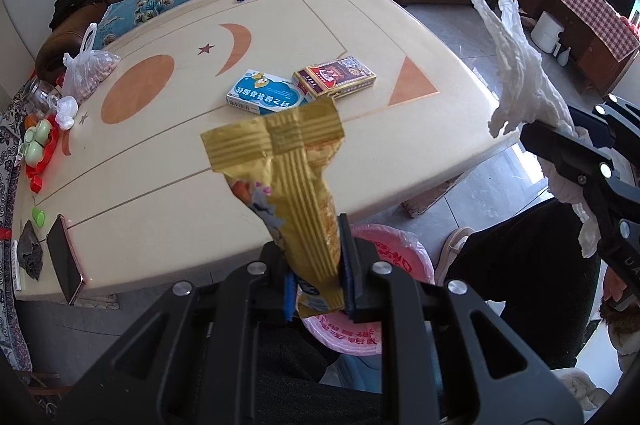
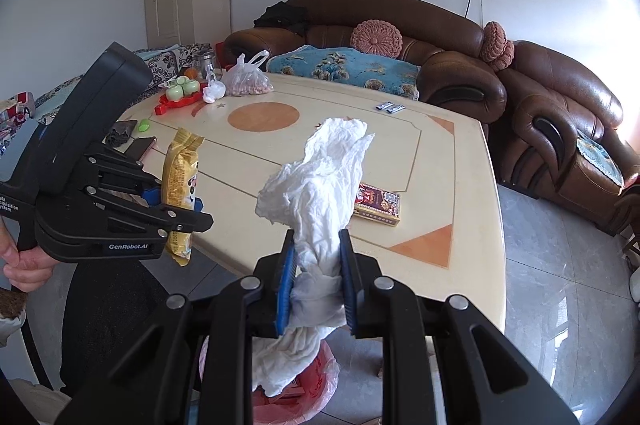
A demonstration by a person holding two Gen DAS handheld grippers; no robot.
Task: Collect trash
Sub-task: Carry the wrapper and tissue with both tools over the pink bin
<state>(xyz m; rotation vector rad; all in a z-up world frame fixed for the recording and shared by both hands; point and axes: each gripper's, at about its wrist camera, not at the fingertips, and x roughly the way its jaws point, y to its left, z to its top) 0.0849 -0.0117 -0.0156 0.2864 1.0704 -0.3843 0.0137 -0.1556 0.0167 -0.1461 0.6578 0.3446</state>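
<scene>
My left gripper (image 1: 318, 265) is shut on a gold snack wrapper (image 1: 296, 185), which stands up from the pads above the table's near edge. From the right wrist view the same wrapper (image 2: 182, 177) shows in the left gripper (image 2: 180, 201). A crumpled white tissue (image 2: 316, 193) is clamped in my right gripper (image 2: 318, 281), its tail hanging below the pads. In the left wrist view that tissue (image 1: 520, 65) sticks up at the right. A bin with a pink bag (image 1: 392, 253) sits on the floor under both grippers, and it shows as the pink bag (image 2: 316, 385).
On the cream table (image 1: 160, 185) lie a blue-white box (image 1: 264, 93), a red card pack (image 1: 336, 75), a phone (image 1: 64, 257), a bag of nuts (image 1: 90, 69) and a red tray with green cups (image 1: 40, 145). Brown sofas (image 2: 460, 65) stand behind. A person's dark-clothed leg (image 1: 520, 265) is beside the bin.
</scene>
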